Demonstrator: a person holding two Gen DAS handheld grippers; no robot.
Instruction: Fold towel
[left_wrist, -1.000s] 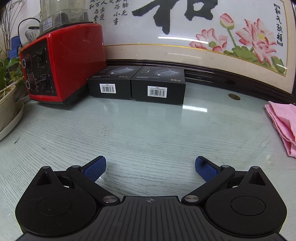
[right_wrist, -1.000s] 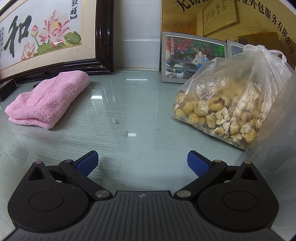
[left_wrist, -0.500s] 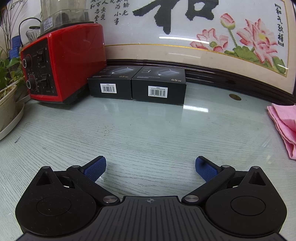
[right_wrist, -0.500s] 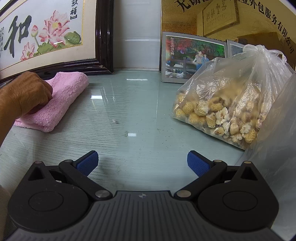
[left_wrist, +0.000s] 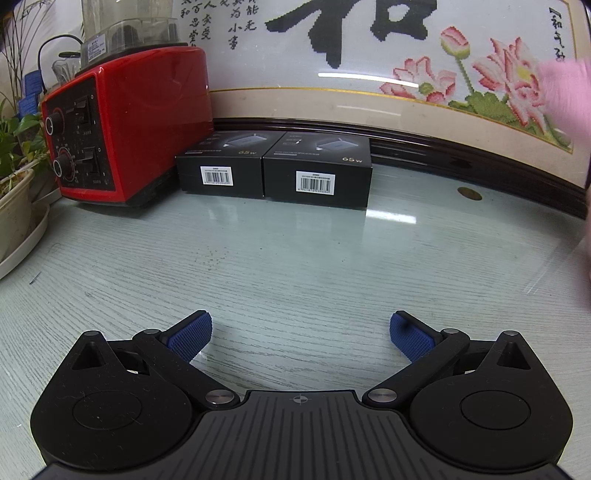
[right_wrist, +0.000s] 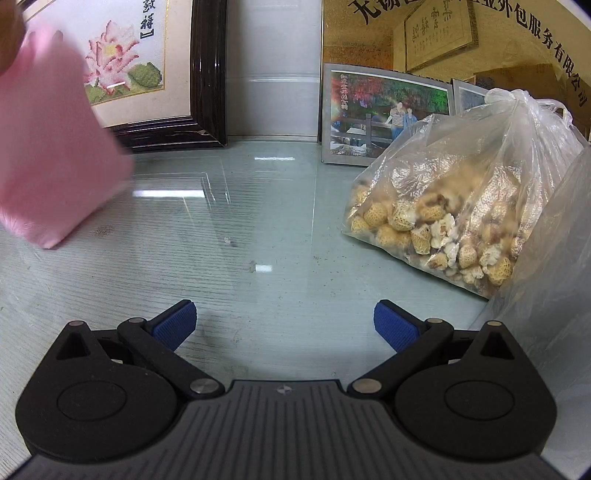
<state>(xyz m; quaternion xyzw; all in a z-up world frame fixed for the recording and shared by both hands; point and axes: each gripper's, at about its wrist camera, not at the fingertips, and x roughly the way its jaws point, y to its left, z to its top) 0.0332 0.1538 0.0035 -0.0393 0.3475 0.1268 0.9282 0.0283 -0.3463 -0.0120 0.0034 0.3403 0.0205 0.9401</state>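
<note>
Stage: folding not begun | blurred pink terry towel (right_wrist: 55, 147) apparently hanging at 10 o'clock, off glass-topped counter (right_wrist: 258, 221) | left tongs (left_wrist: 300, 332) and right tongs (right_wrist: 284, 321) both gaping, empty

Both wrist cameras sit low, close over the tabletop (left_wrist: 295, 266), looking forward along their fingers. Left faces the embroidery (left_wrist: 369, 66); right angles rightward, sharing its frame corner and the blurred towel (right_wrist: 48, 147).

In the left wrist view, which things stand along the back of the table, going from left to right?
Potted plant → red appliance → two black boxes → blurred pink towel.
</note>
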